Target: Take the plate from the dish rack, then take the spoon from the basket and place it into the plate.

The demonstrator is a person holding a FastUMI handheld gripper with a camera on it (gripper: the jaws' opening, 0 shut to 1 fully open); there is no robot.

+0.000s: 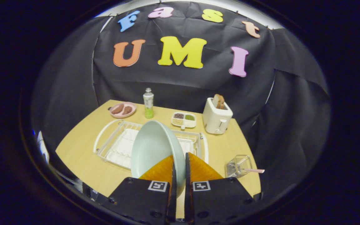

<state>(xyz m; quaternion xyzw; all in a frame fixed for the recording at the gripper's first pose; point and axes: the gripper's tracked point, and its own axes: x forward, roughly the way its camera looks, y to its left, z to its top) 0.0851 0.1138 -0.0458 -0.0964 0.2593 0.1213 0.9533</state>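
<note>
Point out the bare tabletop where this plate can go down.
The gripper is shut on the pale green plate. Bare wood lies left of the dish rack, and between the rack and the spoon basket. The back row, pink dish to toaster, is crowded.

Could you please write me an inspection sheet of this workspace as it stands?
Surface: wooden table, no spills seen.
Job's things: pale plate held tilted above the dish rack; spoon sticking out of the clear basket.
Clutter: pink dish, bottle, divided tray, toaster along the far edge.
Grippers: gripper shut on the plate's rim.
Cables: nothing seen.
Surroundings: black cloth wall.
</note>
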